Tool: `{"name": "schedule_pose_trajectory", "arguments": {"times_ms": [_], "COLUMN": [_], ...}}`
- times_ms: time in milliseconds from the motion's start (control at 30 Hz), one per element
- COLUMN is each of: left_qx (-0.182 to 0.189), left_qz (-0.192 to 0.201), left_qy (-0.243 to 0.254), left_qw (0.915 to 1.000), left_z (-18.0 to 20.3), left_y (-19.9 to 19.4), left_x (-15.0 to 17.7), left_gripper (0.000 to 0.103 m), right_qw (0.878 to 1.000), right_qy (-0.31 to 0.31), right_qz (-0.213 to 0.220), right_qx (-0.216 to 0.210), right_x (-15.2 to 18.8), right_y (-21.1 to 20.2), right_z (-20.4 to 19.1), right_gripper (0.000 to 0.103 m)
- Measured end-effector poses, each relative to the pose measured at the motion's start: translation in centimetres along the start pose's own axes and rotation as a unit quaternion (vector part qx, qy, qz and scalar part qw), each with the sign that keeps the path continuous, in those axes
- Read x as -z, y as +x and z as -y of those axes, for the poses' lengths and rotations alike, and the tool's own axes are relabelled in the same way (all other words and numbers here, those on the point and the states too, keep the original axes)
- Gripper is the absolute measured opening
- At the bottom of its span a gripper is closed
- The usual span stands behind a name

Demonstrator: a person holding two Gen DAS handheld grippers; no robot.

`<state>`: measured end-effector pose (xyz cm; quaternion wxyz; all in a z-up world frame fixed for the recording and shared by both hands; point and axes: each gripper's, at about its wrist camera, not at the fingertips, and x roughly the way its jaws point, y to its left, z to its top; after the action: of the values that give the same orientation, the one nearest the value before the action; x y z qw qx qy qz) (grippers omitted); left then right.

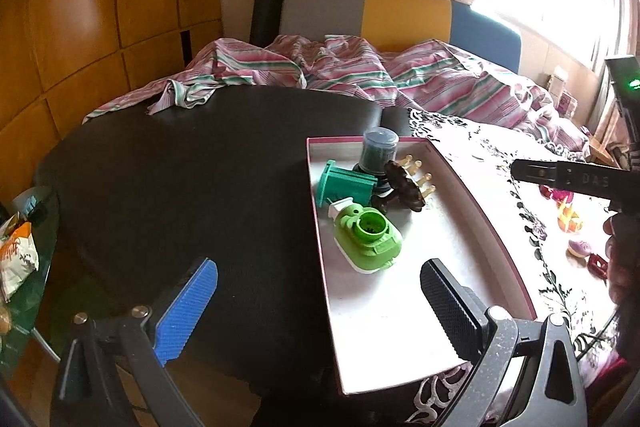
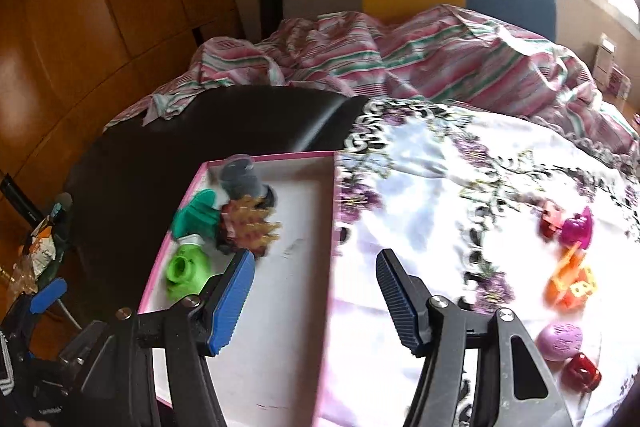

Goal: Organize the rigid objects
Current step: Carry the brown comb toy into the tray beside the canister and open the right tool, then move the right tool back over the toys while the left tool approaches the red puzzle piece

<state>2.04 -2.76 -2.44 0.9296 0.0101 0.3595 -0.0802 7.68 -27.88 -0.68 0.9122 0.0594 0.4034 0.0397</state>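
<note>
A shallow pink-rimmed box [image 1: 400, 307] [image 2: 280, 307] holds a teal spool [image 1: 346, 185] [image 2: 196, 215], a light green round gadget [image 1: 370, 235] [image 2: 186, 269], a grey capped jar [image 1: 378, 153] [image 2: 240, 177] and a brown comb-like brush [image 1: 406, 187] [image 2: 248, 227]. Small toys lie on the floral cloth to the right: a red piece [image 2: 550, 223], a magenta one [image 2: 576, 229], an orange one [image 2: 570, 283], a lilac ball [image 2: 560, 341] and a red block [image 2: 580, 373]. My left gripper [image 1: 316, 311] hangs open over the box's near left edge. My right gripper [image 2: 316, 301] is open and empty above the box's right rim.
The box straddles a black table [image 1: 180, 187] and the floral cloth [image 2: 460, 187]. A bed with striped bedding [image 1: 360, 75] lies behind. Snack bags [image 1: 16, 259] sit on a glass side table at left. Wooden panels cover the left wall.
</note>
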Motion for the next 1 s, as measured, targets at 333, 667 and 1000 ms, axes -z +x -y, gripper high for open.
{"name": "schedule_pose_trajectory", "arguments": {"times_ms": [333,667,1000], "left_qx": [0.005,0.016,0.043], "left_qz": [0.001,0.004,0.004], "left_qy": [0.029,0.065,0.111], "left_qw": [0.9996,0.9978,0.9929], "left_z": [1.8,4.6,9.4], "left_y": [0.0,0.0,0.8], "left_x": [-0.1,-0.8,-2.0], "left_gripper": [0.102,0.102,0.102], "right_qw": [0.996,0.972,0.921], "right_qy": [0.063,0.173,0.329], "right_qz": [0.008,0.042,0.072], "right_qx": [0.067,0.156,0.196], "right_x": [0.8,1.8,5.1], "right_y": [-2.8,-5.4,-6.8], "right_z": [8.7,19.3,27.2], "right_gripper": [0.064,0.064,0.064]}}
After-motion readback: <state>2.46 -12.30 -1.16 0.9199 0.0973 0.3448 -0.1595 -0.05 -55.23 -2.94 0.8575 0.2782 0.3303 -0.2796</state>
